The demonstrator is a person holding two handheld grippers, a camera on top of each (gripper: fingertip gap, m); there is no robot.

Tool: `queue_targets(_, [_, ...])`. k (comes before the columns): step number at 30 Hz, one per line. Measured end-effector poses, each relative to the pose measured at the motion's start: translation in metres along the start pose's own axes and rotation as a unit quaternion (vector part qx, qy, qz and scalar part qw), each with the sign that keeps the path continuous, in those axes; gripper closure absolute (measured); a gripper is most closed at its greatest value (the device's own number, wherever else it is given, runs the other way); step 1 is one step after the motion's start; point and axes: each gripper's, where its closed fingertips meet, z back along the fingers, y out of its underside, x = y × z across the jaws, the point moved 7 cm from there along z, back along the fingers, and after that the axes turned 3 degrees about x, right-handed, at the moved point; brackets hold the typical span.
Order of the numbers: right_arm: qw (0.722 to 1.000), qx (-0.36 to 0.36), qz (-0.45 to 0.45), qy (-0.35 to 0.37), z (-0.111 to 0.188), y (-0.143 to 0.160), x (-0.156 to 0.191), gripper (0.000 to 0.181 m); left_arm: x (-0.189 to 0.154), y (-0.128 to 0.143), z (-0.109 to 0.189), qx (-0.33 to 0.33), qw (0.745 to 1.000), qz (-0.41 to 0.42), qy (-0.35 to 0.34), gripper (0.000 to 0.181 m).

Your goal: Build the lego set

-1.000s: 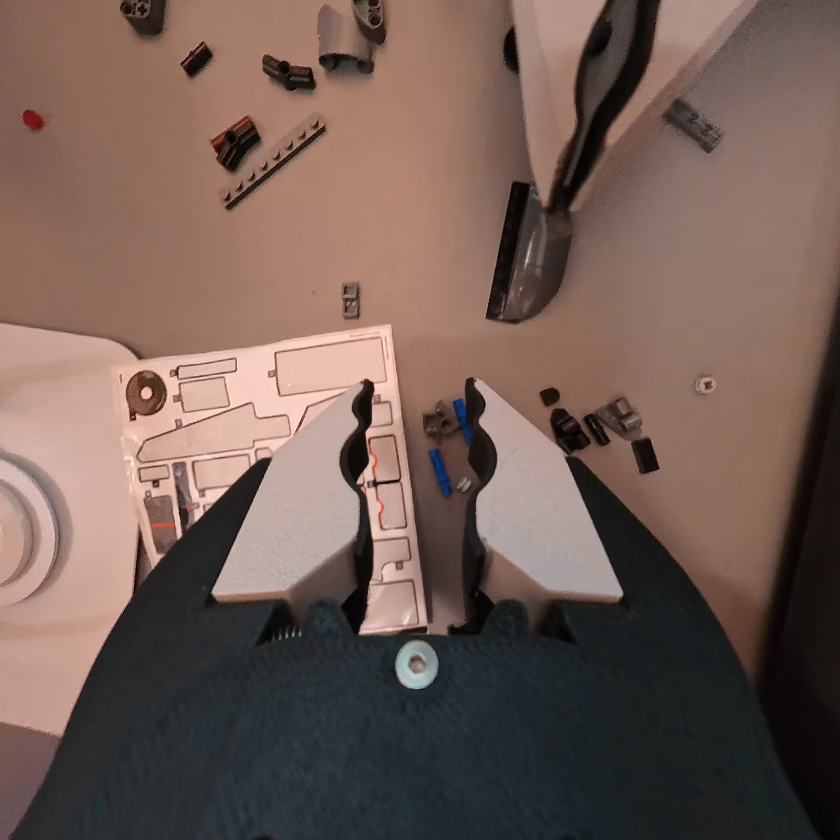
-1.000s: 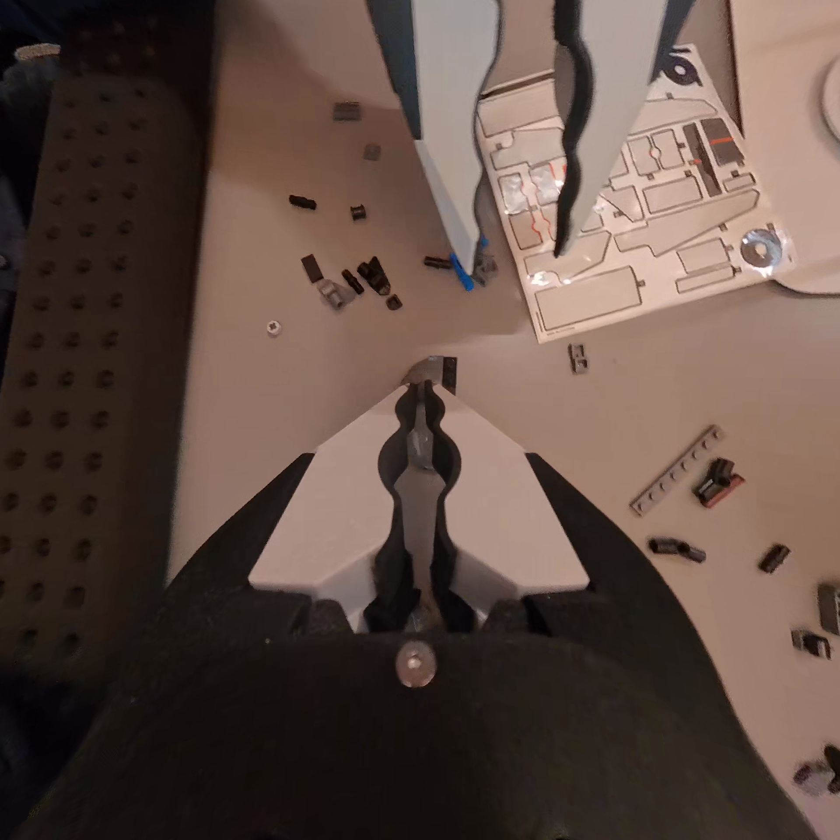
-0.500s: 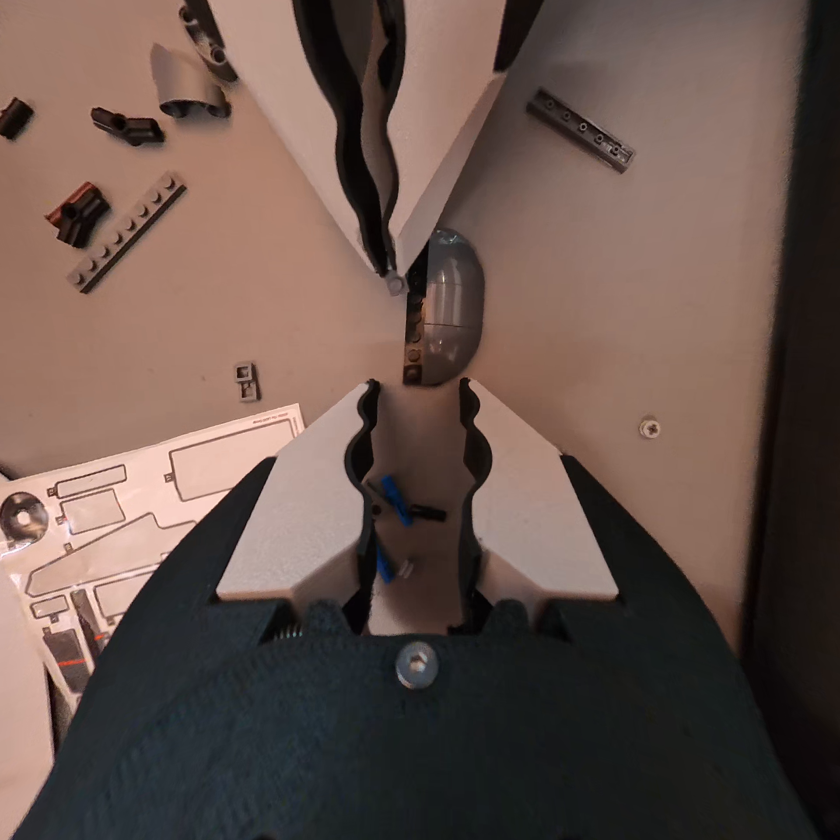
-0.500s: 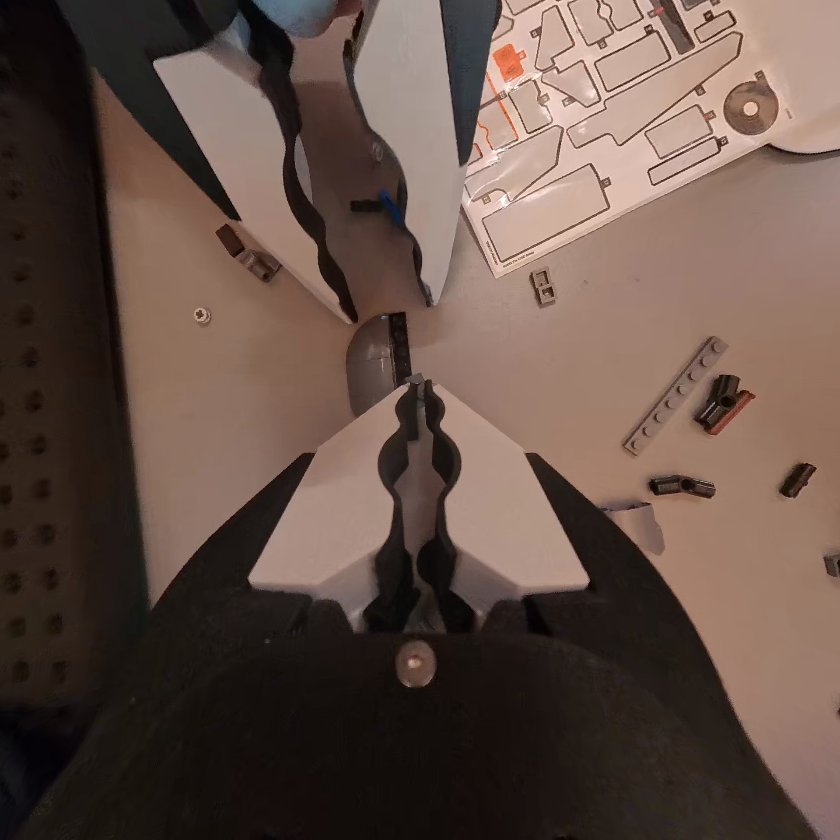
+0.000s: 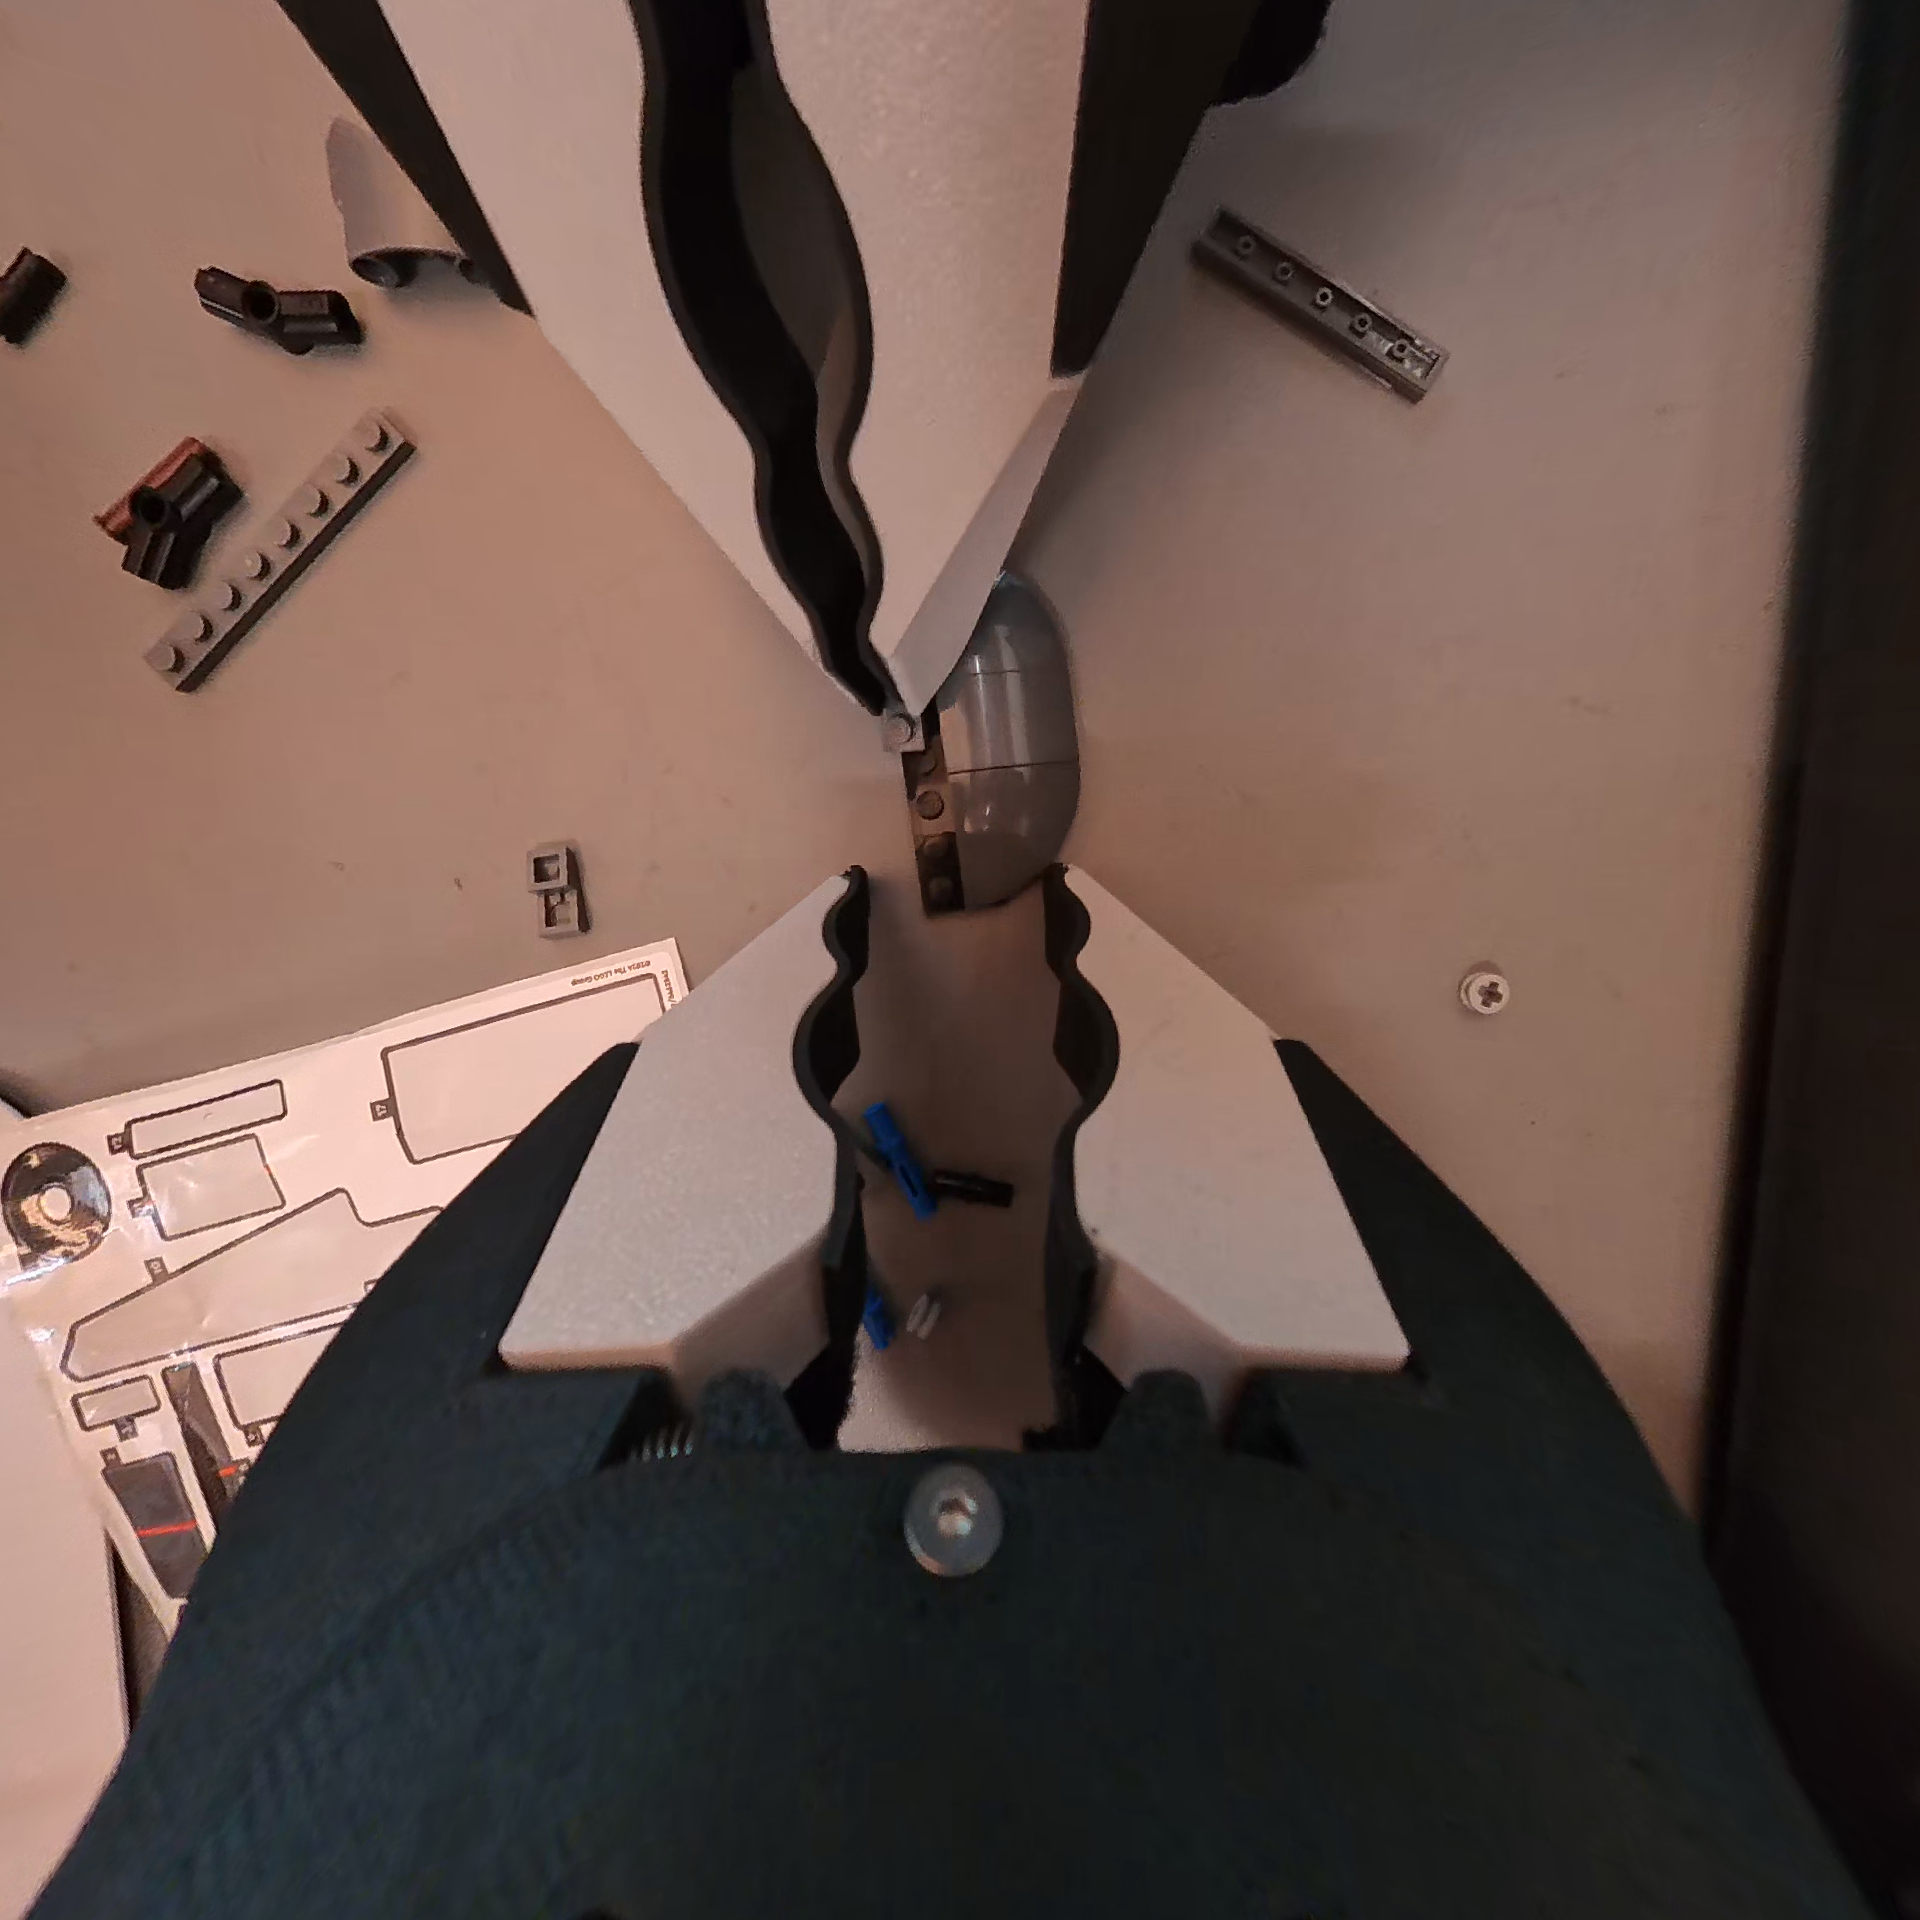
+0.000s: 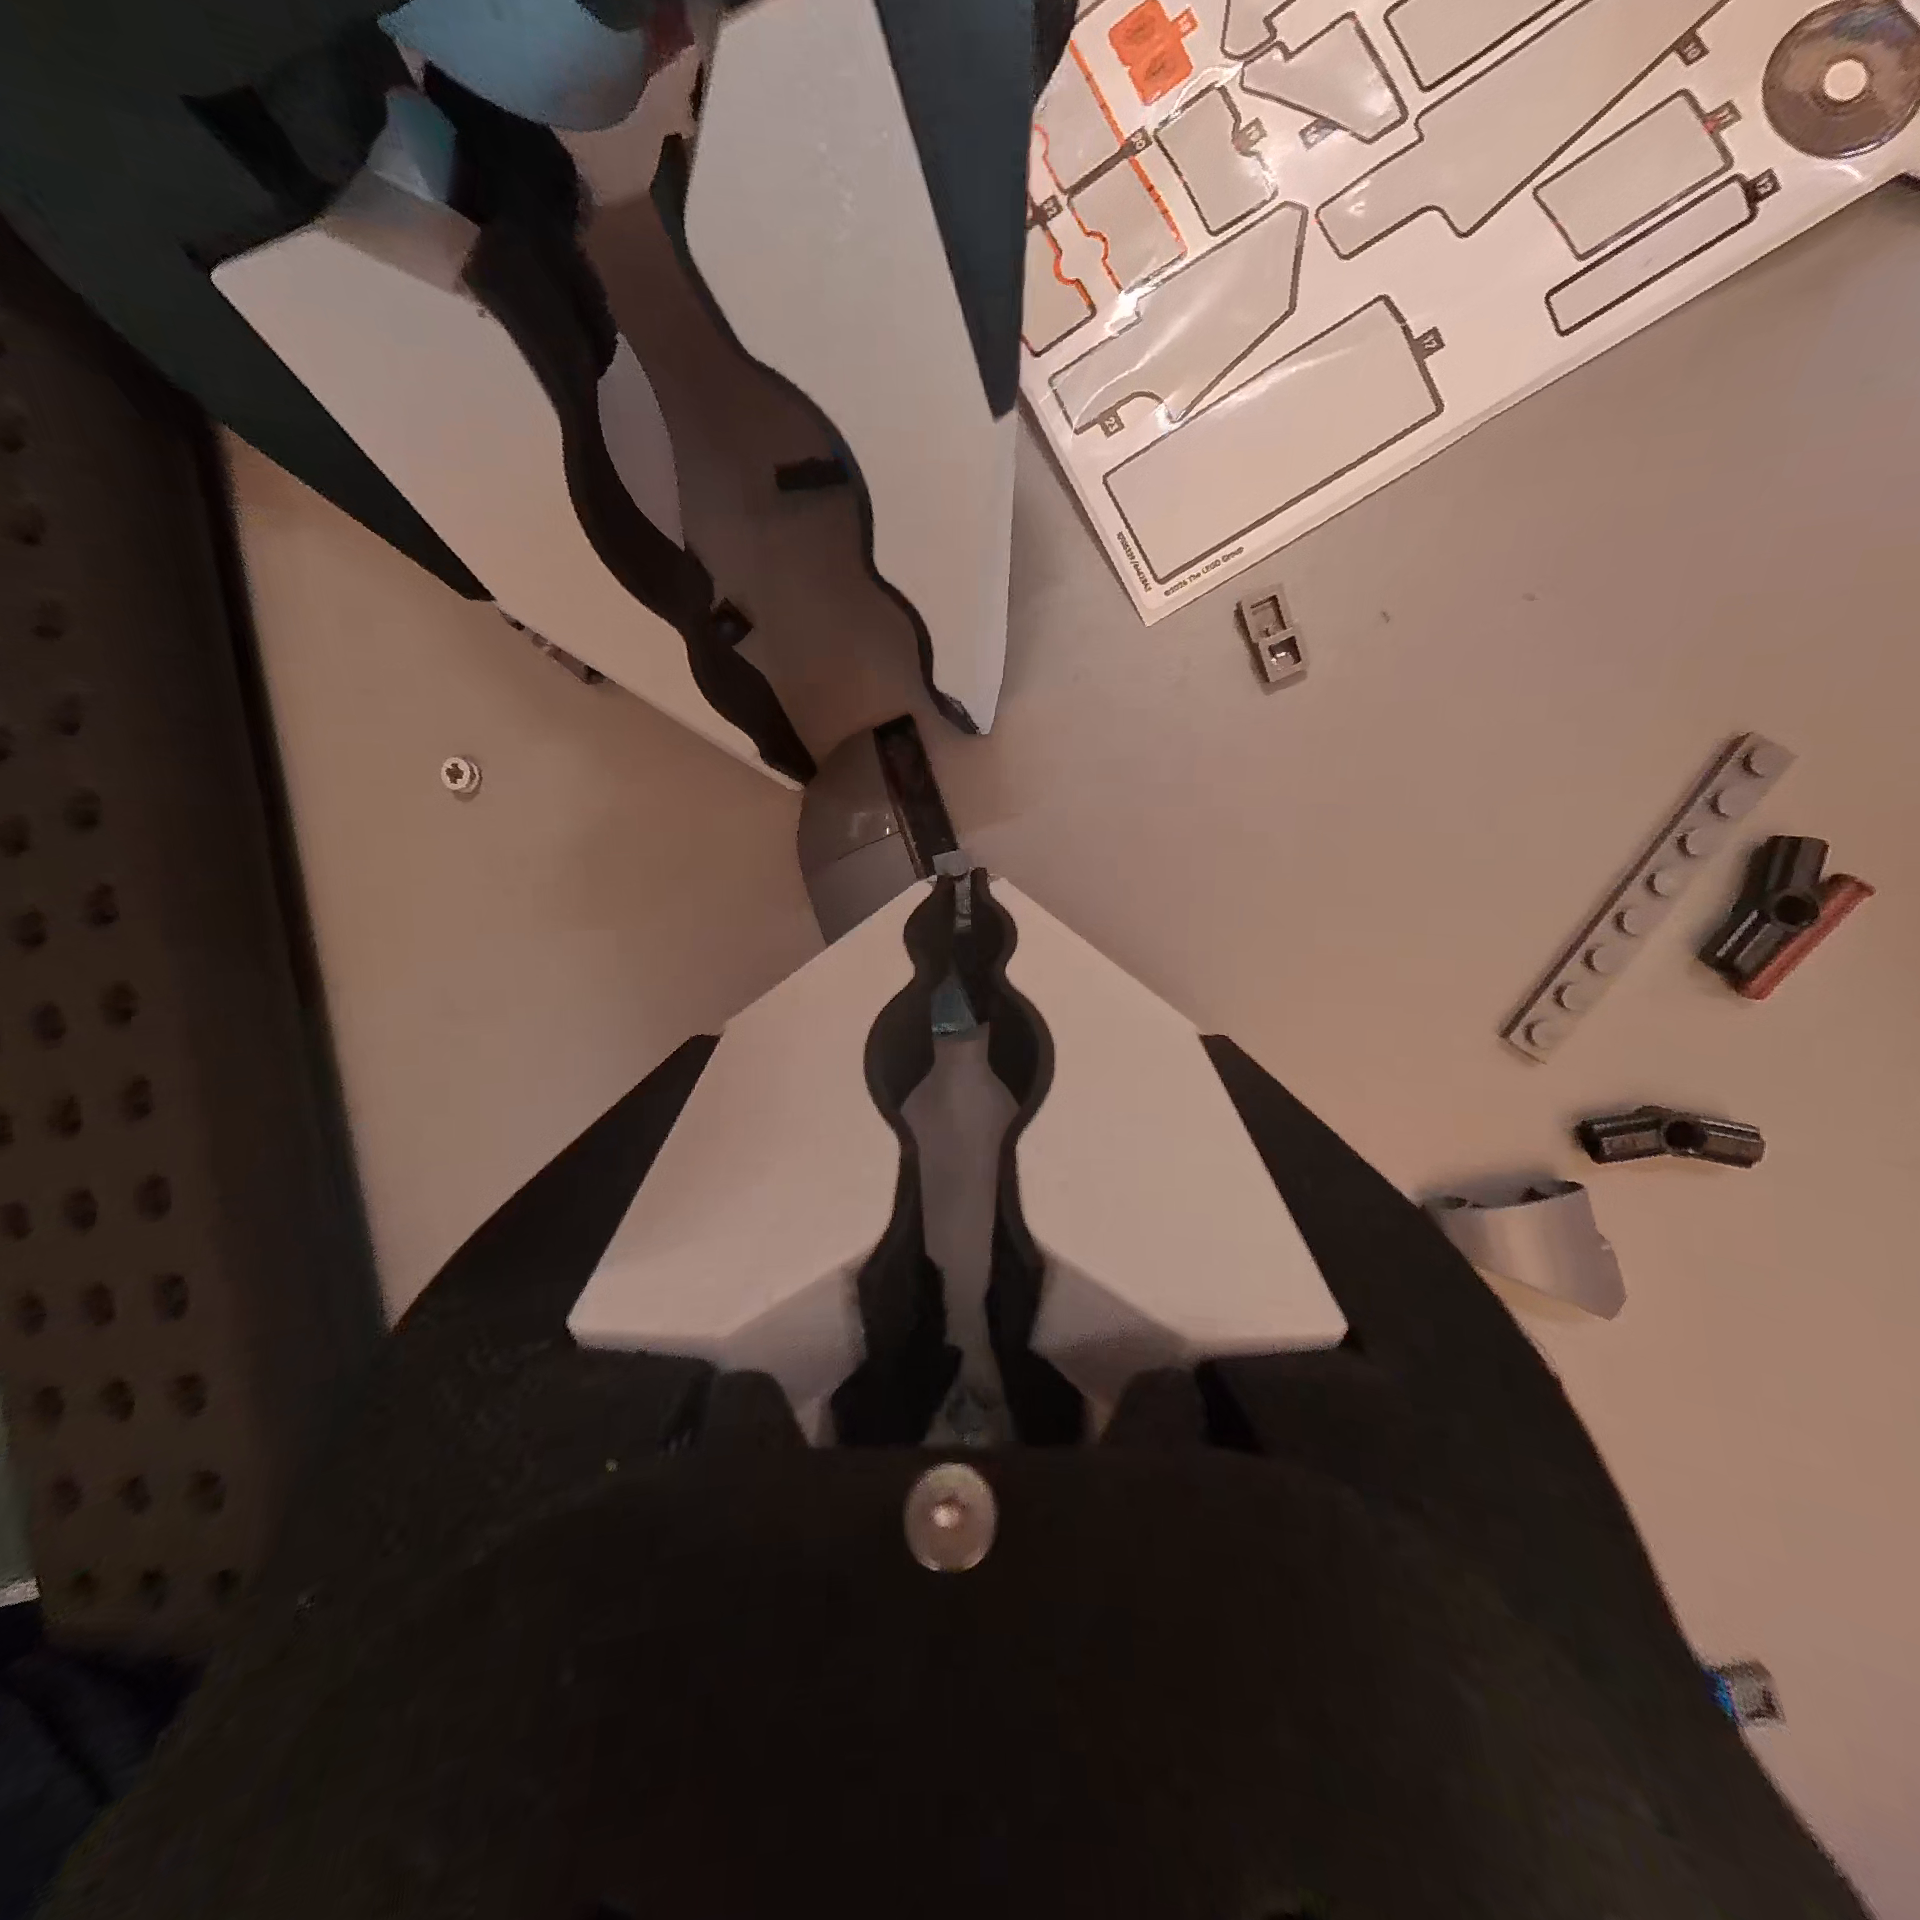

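A grey rounded Lego assembly with a black studded plate along its side lies on the table. My left gripper is open, with its fingertips on either side of the assembly's near end. My right gripper is shut on a small grey piece. It holds that piece at the other end of the black plate; I cannot tell whether they touch. The right gripper enters the left wrist view from above, and the left gripper enters the right wrist view from above.
A sticker sheet lies at the left. Blue pins and a black pin lie between my left fingers. A long grey plate, black connectors, a small grey clip, a grey beam and a white stud are scattered around. A dark perforated board borders the table. My left and right fingertips are right by each other. My left gripper's tips are some 6 cm from the small grey clip. It turns up in the right wrist view as well.
My left gripper has swung from the sticker sheet and pins over to the assembly. My right gripper has come closer and brought its small piece to the black plate's end.
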Motion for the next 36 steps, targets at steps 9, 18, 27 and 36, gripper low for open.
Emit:
queue_targets(9, [1.000, -0.008, 0.000, -0.007, -0.0014, -0.0021, 0.0003, 0.180, 0.0005, 0.0001, -0.0001, -0.001, 1.000, 0.001, 0.000, 0.151])
queue_targets(18, [1.000, 0.004, 0.002, -0.017, -0.0054, -0.0008, 0.0015, 0.180, 0.0007, 0.0002, 0.0001, -0.001, 1.000, 0.000, -0.001, 0.151])
queue_targets(27, [0.999, 0.012, -0.005, -0.036, -0.0023, 0.0042, 0.0034, 0.179, 0.0009, 0.0004, 0.0004, -0.001, 1.000, -0.003, -0.004, 0.152])
queue_targets(36, [1.000, 0.004, -0.010, -0.025, 0.0035, 0.0042, 0.0010, 0.175, -0.0018, -0.0038, 0.0027, -0.009, 1.000, -0.012, -0.008, 0.151])
